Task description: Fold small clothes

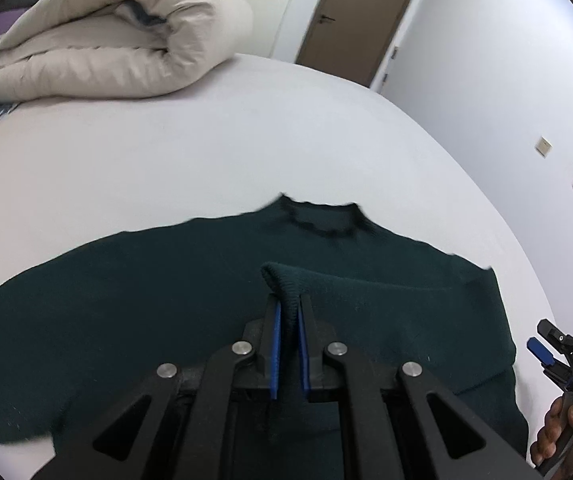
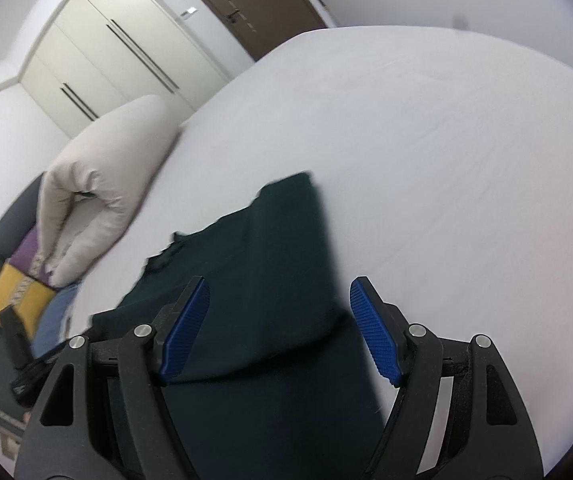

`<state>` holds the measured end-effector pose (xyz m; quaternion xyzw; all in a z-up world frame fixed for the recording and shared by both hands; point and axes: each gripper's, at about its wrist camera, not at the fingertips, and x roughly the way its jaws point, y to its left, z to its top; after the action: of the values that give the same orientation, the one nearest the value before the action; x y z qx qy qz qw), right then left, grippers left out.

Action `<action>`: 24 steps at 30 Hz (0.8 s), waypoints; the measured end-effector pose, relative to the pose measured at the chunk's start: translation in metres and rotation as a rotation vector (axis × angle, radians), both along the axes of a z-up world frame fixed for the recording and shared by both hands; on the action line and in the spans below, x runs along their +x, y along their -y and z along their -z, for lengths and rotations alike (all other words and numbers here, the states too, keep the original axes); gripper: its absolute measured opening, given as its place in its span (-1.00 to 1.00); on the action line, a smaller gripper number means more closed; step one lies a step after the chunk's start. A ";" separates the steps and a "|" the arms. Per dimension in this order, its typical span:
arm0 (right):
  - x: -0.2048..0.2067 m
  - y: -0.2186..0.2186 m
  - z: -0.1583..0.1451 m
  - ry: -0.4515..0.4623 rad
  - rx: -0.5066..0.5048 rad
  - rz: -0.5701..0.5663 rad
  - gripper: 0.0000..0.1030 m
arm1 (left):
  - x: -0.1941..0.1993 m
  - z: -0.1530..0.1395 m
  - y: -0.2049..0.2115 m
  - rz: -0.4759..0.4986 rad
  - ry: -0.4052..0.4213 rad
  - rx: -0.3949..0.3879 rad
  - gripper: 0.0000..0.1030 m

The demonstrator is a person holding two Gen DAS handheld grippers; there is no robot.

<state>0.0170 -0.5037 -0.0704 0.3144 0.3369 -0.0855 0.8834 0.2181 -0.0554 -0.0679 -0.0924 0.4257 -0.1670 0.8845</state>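
- Left gripper (image 1: 288, 312): closed on a pinch of dark green knit, apparently a sleeve cuff (image 1: 284, 278) or hem corner. The ribbed fabric stands up between the blue pads (image 1: 275, 344) and is lifted slightly clear of the layer beneath.
- Right gripper (image 2: 280, 320): jaws apart, nothing between the pads. It hovers above the near part of the garment without visible contact. In the left wrist view it appears at the far right edge, held by a hand (image 1: 562, 428).
- Sweater (image 1: 214, 300): dark green, lying flat on the bed (image 1: 206, 152), directly ahead of and below both grippers. The collar (image 1: 326, 220) points away from the left gripper, so the long axis of the body runs from the gripper toward the collar. One side appears already folded inward, giving a straight edge on the right in the right wrist view.
- Deciding relation: the pinched fabric sits near the garment's midline. The left gripper is the only one in contact, so it is the one placed to carry the fabric; the collar lies straight ahead.
- Surroundings: a rolled cream duvet (image 1: 118, 40) lies well apart at the far left of the bed.
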 end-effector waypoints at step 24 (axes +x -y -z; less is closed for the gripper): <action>0.149 0.047 0.029 -0.303 -0.249 -0.109 -0.92 | 0.004 0.039 -0.018 -0.024 -0.035 -0.008 -0.84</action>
<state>0.1661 -0.5510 -0.0991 0.1676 0.4694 -0.1252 0.8578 0.2217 -0.0376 -0.1071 -0.1041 0.4394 -0.1565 0.8784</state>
